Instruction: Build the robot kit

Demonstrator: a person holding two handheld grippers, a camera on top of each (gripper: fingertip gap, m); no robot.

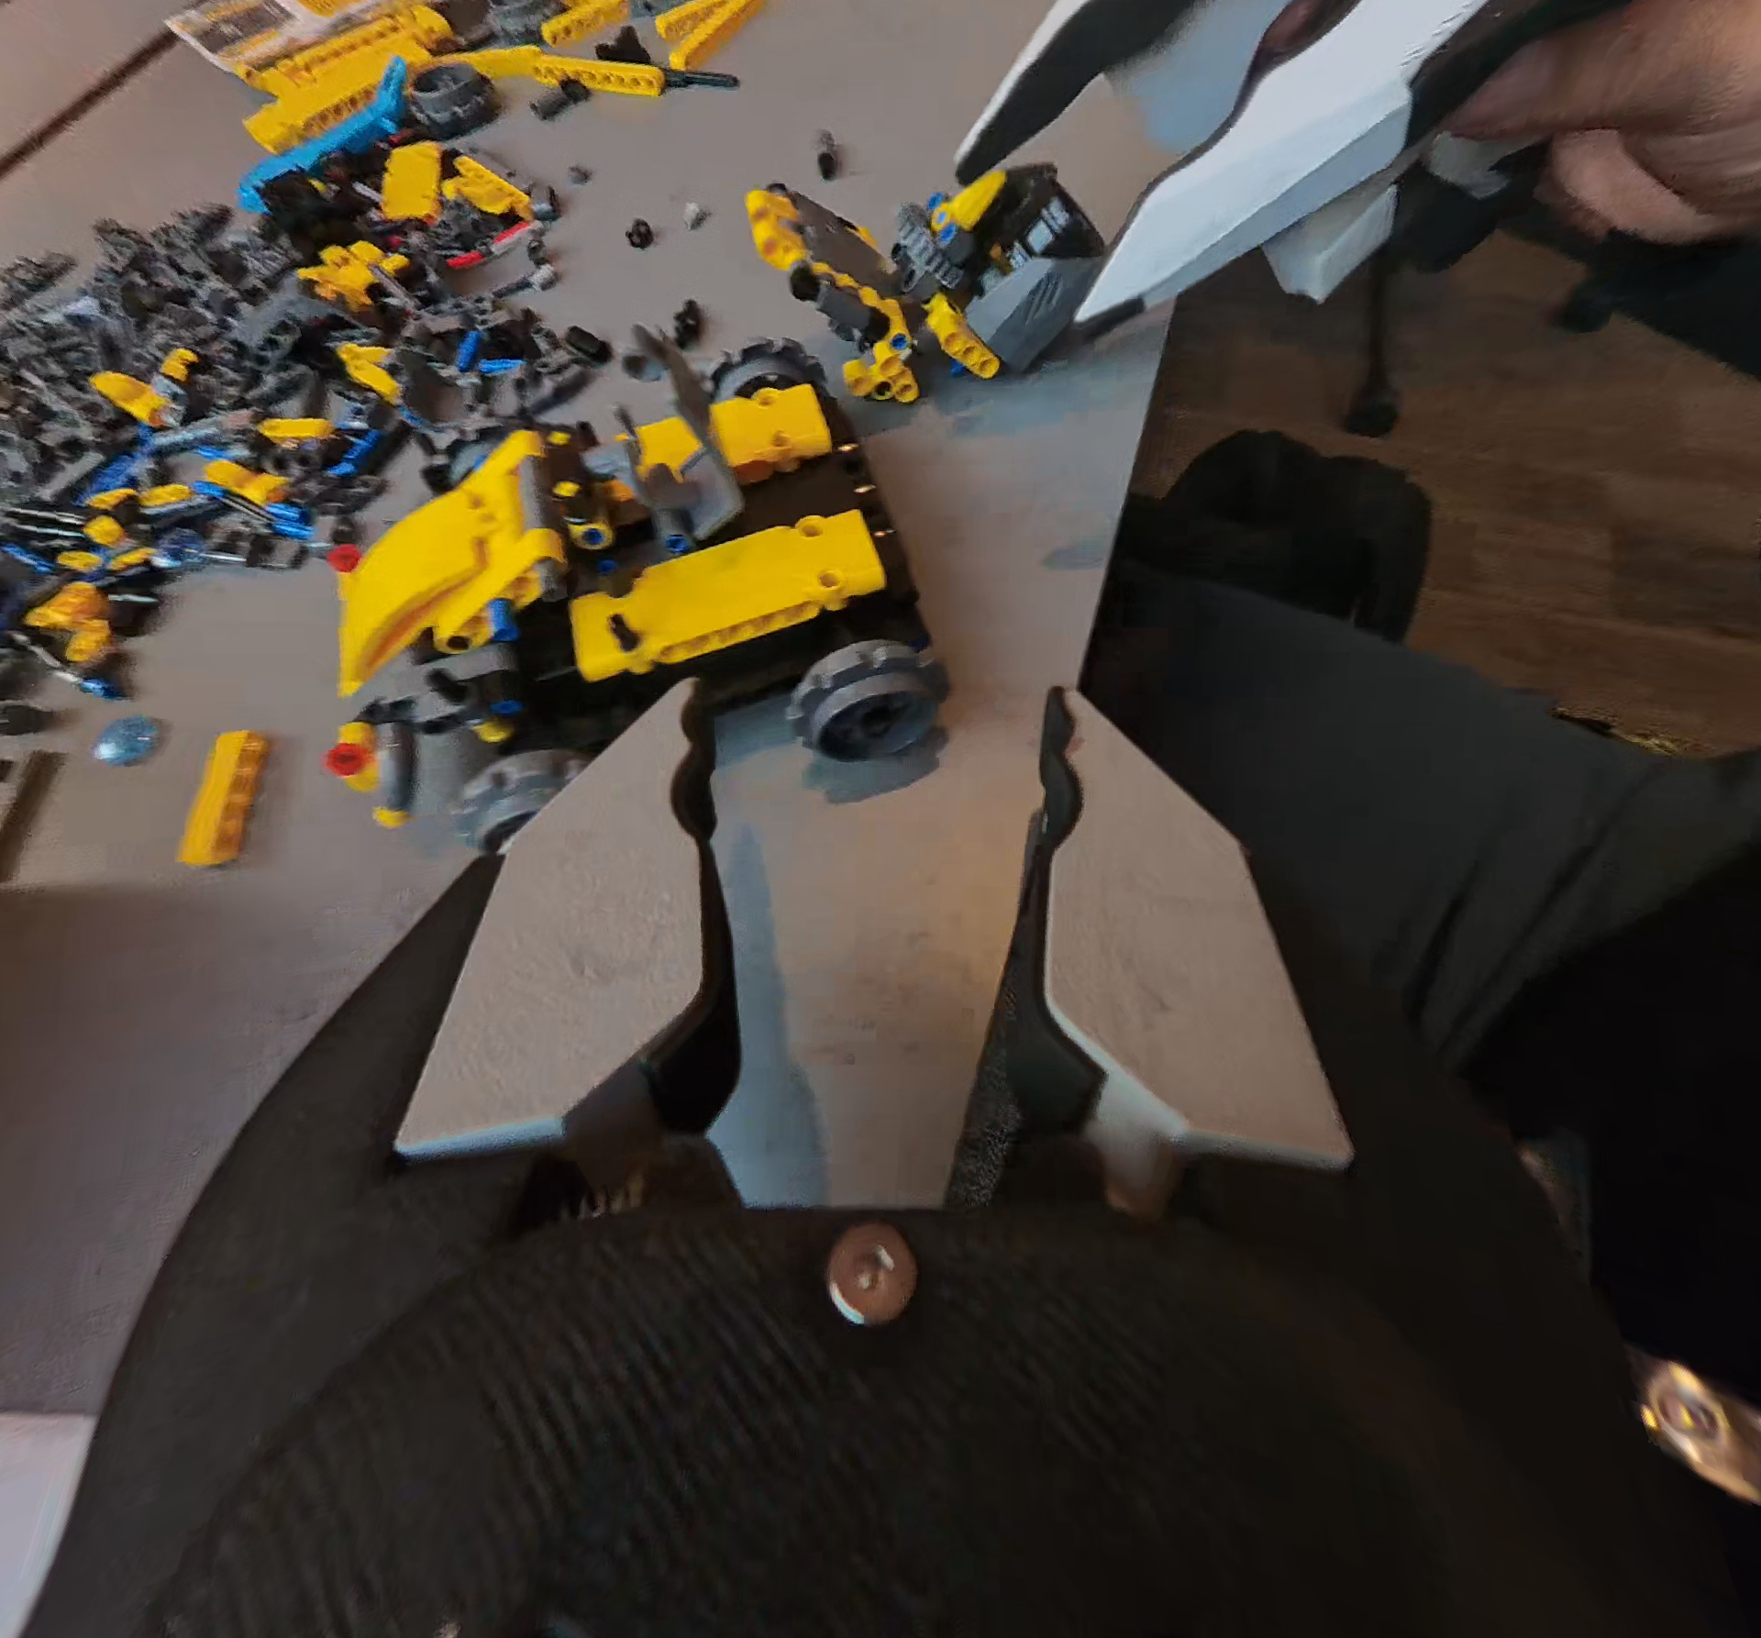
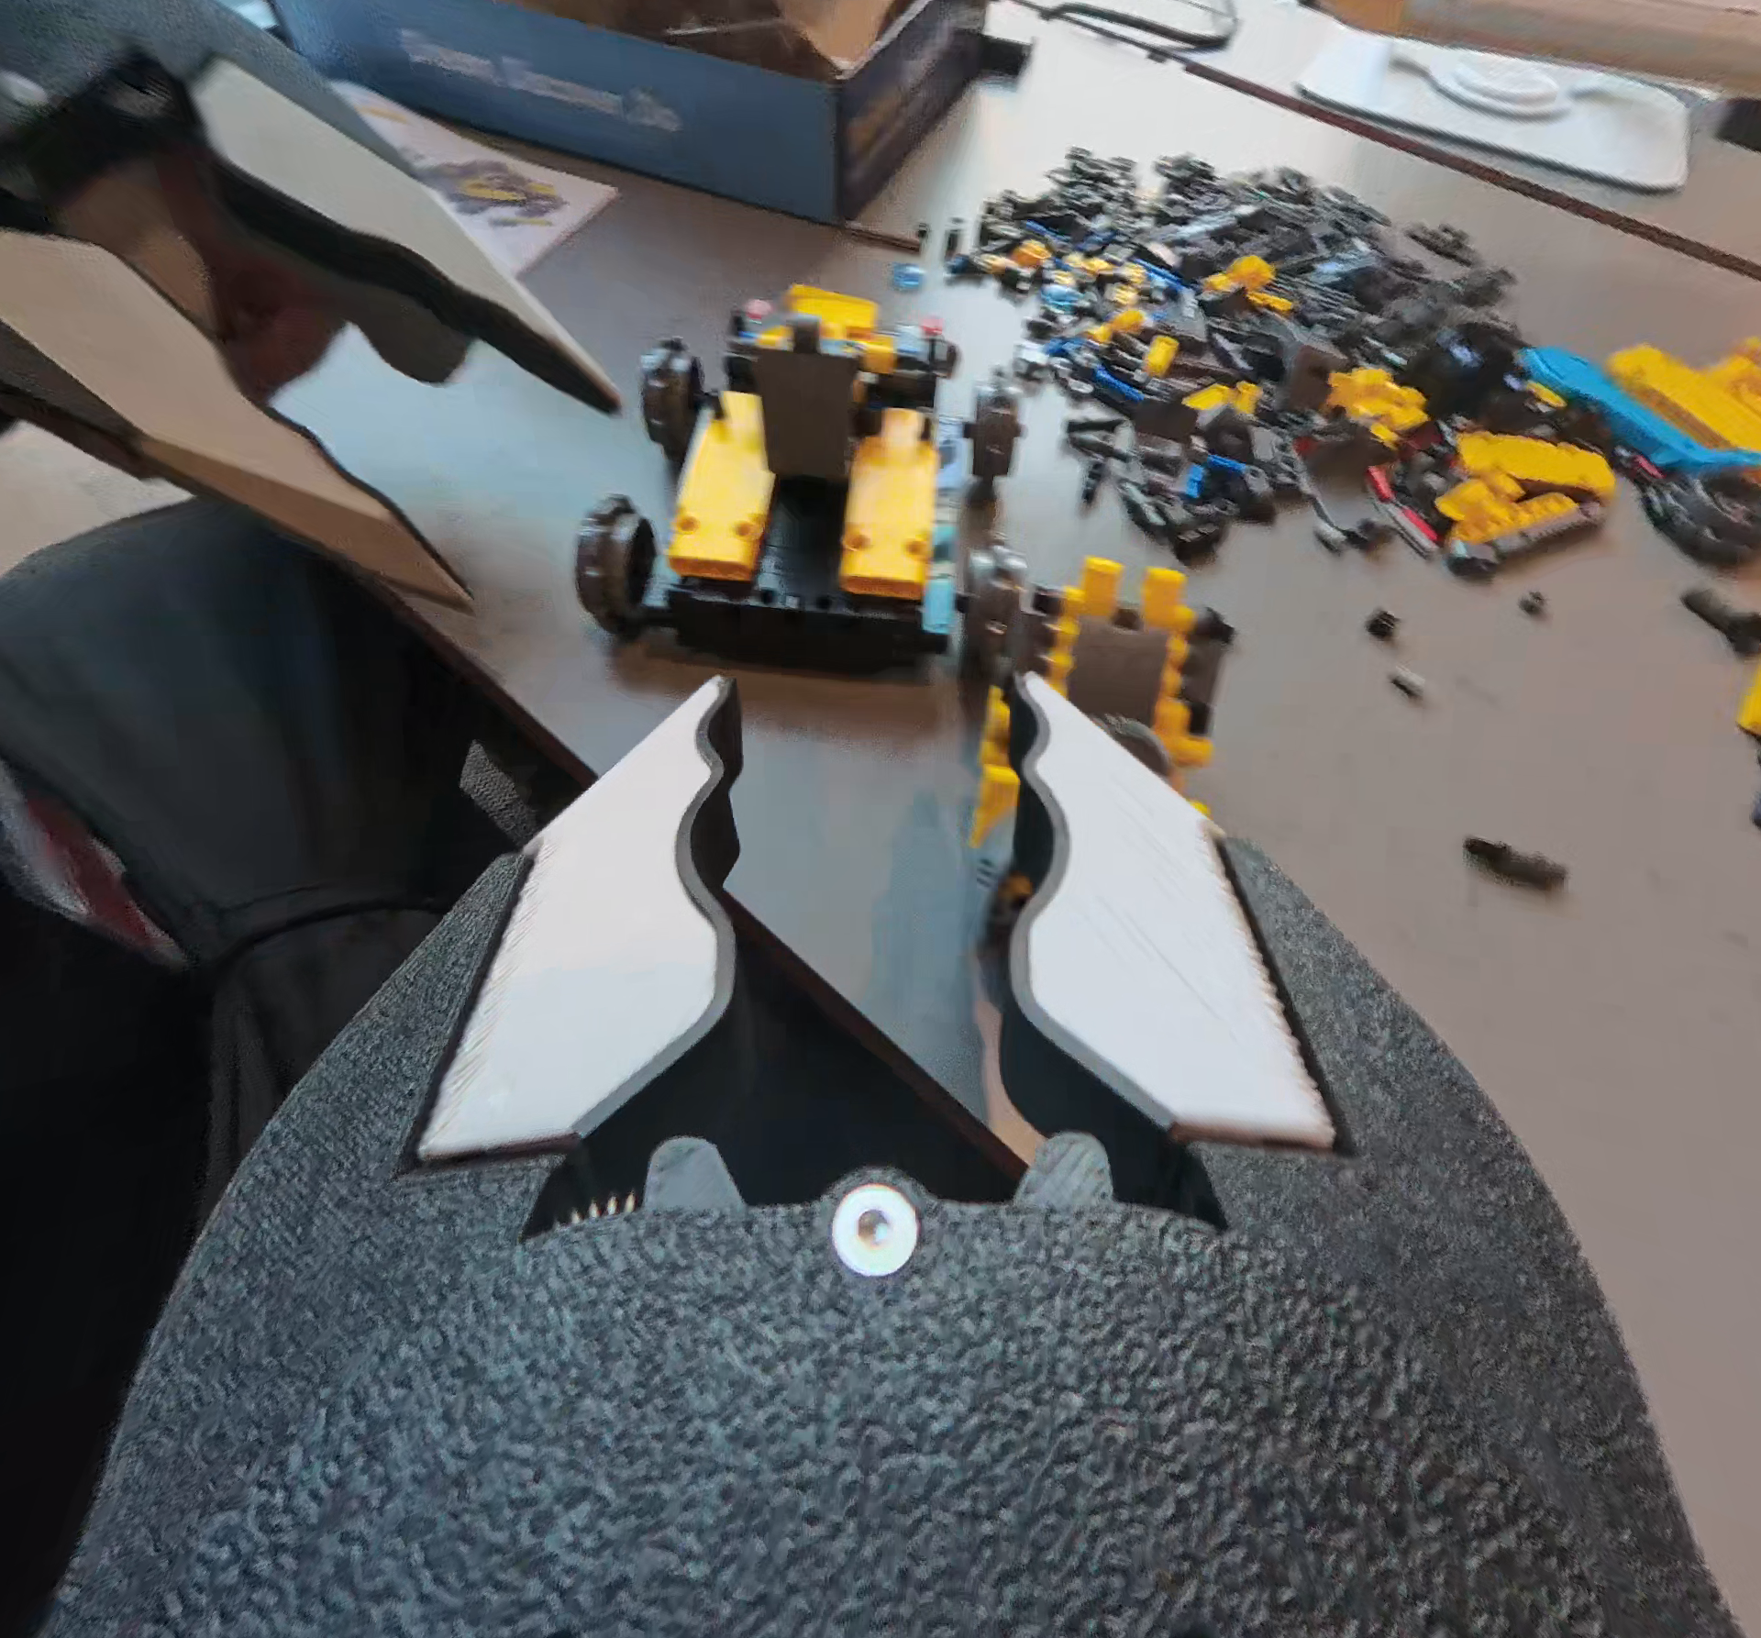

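Note:
A yellow and black brick vehicle [image 1: 657, 563] with grey wheels stands on the grey table [image 1: 905, 20], just ahead of my left gripper [image 1: 872, 716]. That gripper is open and empty, a little above the table near its edge. A smaller yellow and grey brick assembly [image 1: 905, 296] lies to the right of the vehicle. My right gripper [image 2: 872, 697] is open and empty, with its right finger [image 2: 1124, 906] over the near end of that assembly [image 2: 1134, 649]; I cannot tell if they touch. The vehicle [image 2: 800, 506] is just beyond it. The left gripper [image 2: 538, 496] shows at upper left, the right gripper [image 1: 1024, 239] at upper right.
A big pile of loose black, grey, yellow and blue pieces [image 1: 191, 411] [image 2: 1239, 334] lies beyond the vehicle. A dark blue cardboard box [image 2: 591, 96] and a booklet [image 2: 495, 182] lie at the table's far side. The table edge [image 1: 1134, 468] runs close by, with a person's dark-trousered leg [image 1: 1382, 830] beside it.

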